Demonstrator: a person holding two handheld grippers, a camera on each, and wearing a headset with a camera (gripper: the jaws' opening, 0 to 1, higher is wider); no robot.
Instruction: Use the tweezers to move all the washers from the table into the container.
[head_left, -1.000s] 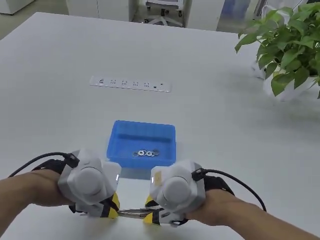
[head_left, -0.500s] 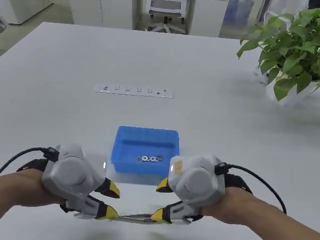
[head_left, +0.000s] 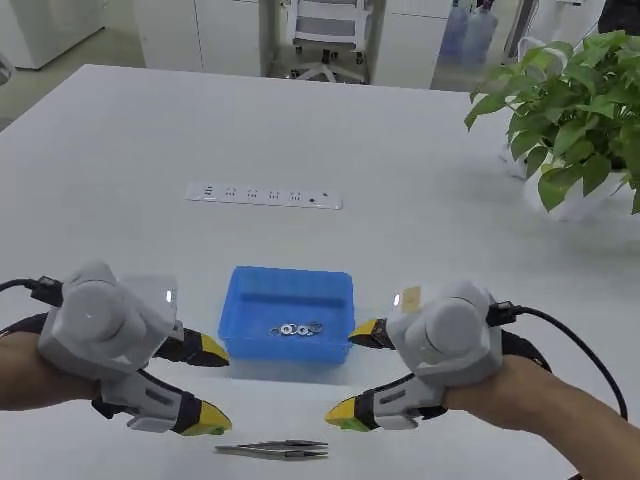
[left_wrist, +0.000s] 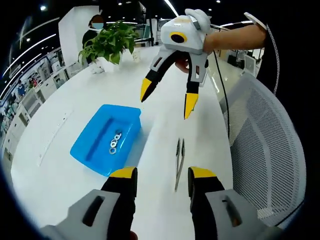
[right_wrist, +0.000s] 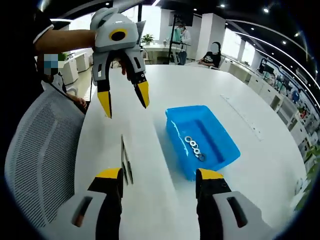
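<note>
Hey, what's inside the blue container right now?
A few metal washers lie bunched together on the floor of the blue container, toward its near side. The rest of the floor is bare blue. Where the washers overlap, their exact count can't be told.

Big white matte worktable (head_left: 420, 150), flat white power strip (head_left: 264, 196) mid-table. Leafy green potted plant (head_left: 570, 110) at far right edge. Pale office chair (head_left: 322, 20) and white cabinets (head_left: 190, 30) behind. White mesh chair back (left_wrist: 265, 130) close by. Small ceiling spotlights (right_wrist: 265, 9) overhead.

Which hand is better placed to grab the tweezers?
Left, narrowly. Both are open, but the tweezers lie between the jaws of the left gripper in its view, beside one jaw of the right gripper in its own.
</note>
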